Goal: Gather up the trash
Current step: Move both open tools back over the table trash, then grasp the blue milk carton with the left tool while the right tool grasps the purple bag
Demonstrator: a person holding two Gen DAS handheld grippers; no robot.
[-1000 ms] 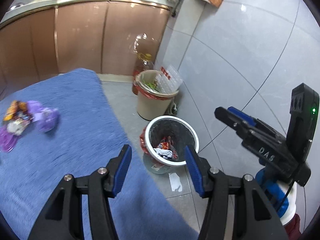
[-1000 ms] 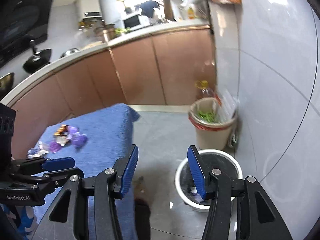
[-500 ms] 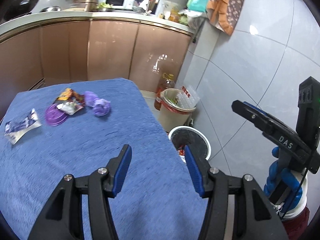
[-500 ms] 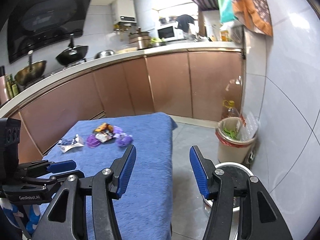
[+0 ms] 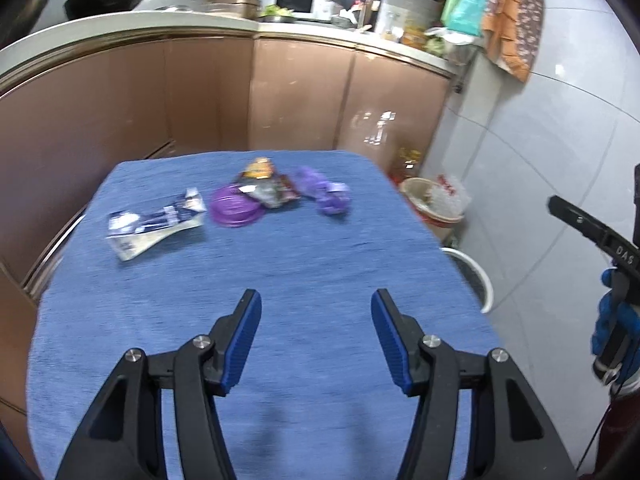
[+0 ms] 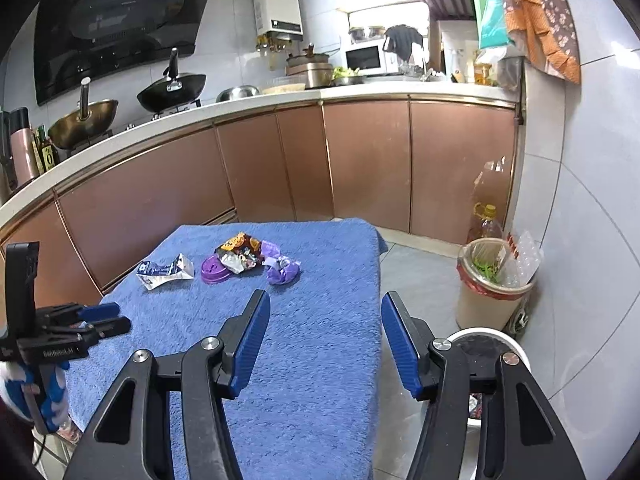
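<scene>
Left-wrist view motion-blurred, wrapper print [image 5: 154, 226] unreadable; white bin [image 6: 498, 344] half hidden behind the right hand-held gripper [image 6: 325, 338] and, in the left-wrist view, behind the blue-covered surface [image 5: 280, 280]; contents indistinct.

The left hand-held gripper [image 5: 316, 336] was over the white bin [image 5: 478, 276] 1 second ago. Now it is over the blue desk [image 5: 320, 264], and the bin only peeks out at the desk's right edge. The trash, a white wrapper [image 5: 154, 226], a purple lid [image 5: 234, 209] and a purple wad [image 5: 329, 195], now lies straight ahead of it. The right hand-held gripper [image 6: 325, 338] has swung from the bin toward the desk too. Its jaws have just been opening, with nothing between them.
</scene>
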